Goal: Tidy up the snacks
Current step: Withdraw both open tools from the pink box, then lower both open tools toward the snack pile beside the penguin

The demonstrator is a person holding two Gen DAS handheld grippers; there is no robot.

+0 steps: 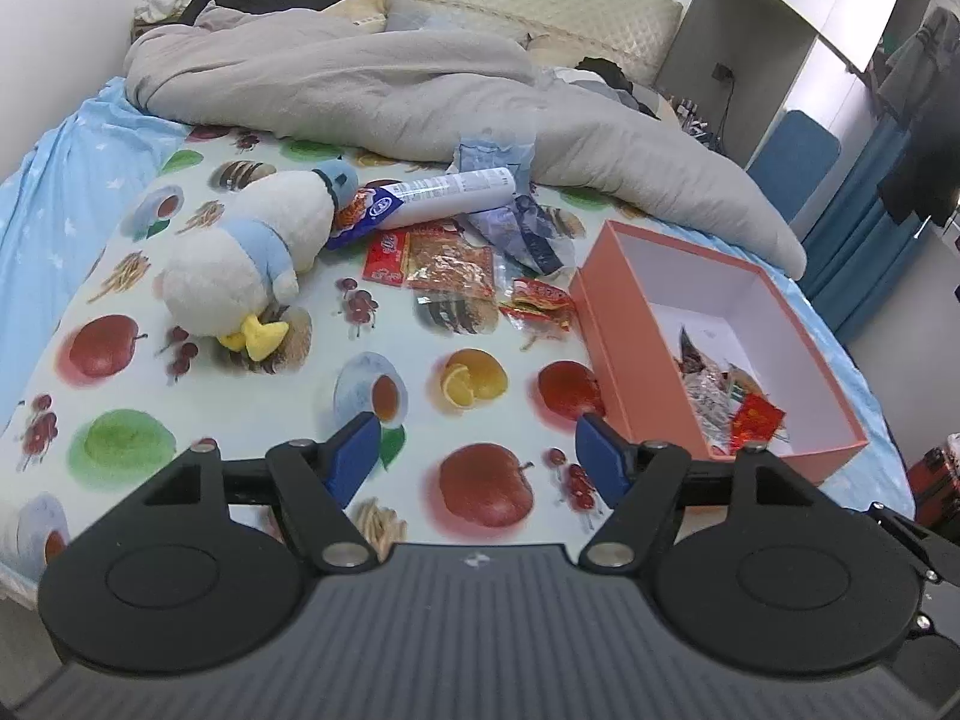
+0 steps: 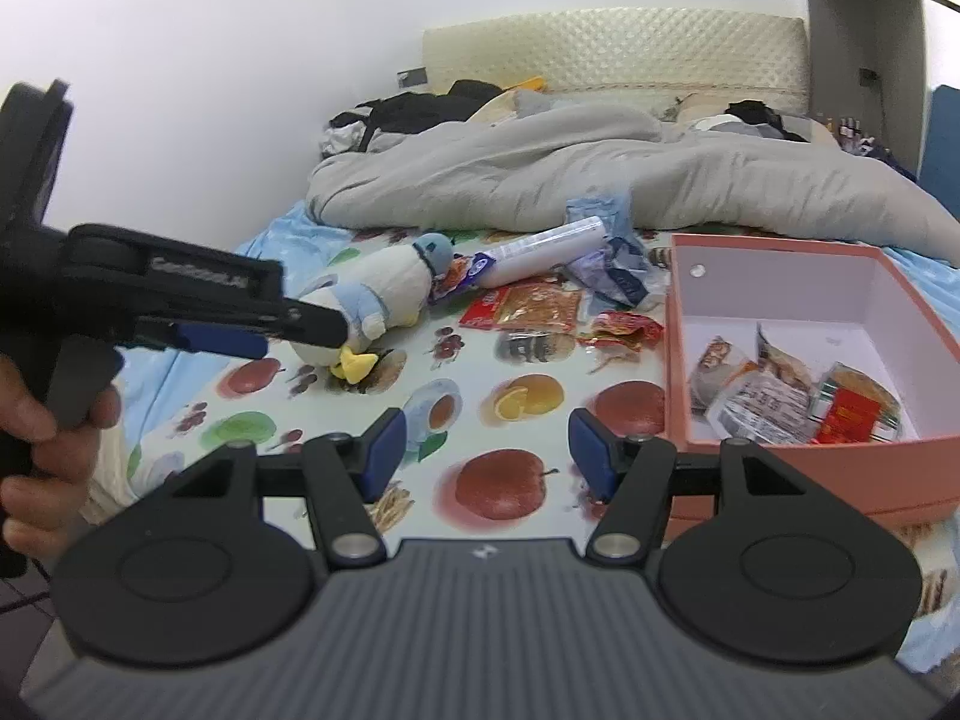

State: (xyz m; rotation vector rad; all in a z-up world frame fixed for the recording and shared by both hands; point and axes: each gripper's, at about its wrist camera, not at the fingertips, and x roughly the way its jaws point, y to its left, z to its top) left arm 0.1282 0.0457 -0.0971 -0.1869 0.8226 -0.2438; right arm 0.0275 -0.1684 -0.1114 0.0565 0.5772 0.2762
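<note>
On the bed's fruit-printed sheet point(image 1: 252, 396) we see the loose snacks heaped near its middle: a clear packet of orange-brown snacks with a red label point(image 1: 441, 261), a small crinkled red wrapper point(image 1: 540, 300) and a white tube-shaped pack point(image 1: 444, 195). A white and blue plush duck point(image 1: 252, 264) lies just left of them. To the right stands the open salmon-pink cardboard box point(image 1: 606, 324), holding several wrapped snacks point(image 2: 798, 399), perhaps five. Our left gripper point(image 1: 477, 456) and right gripper point(image 2: 486, 447) hover over the sheet, fingers spread, gripping nothing.
</note>
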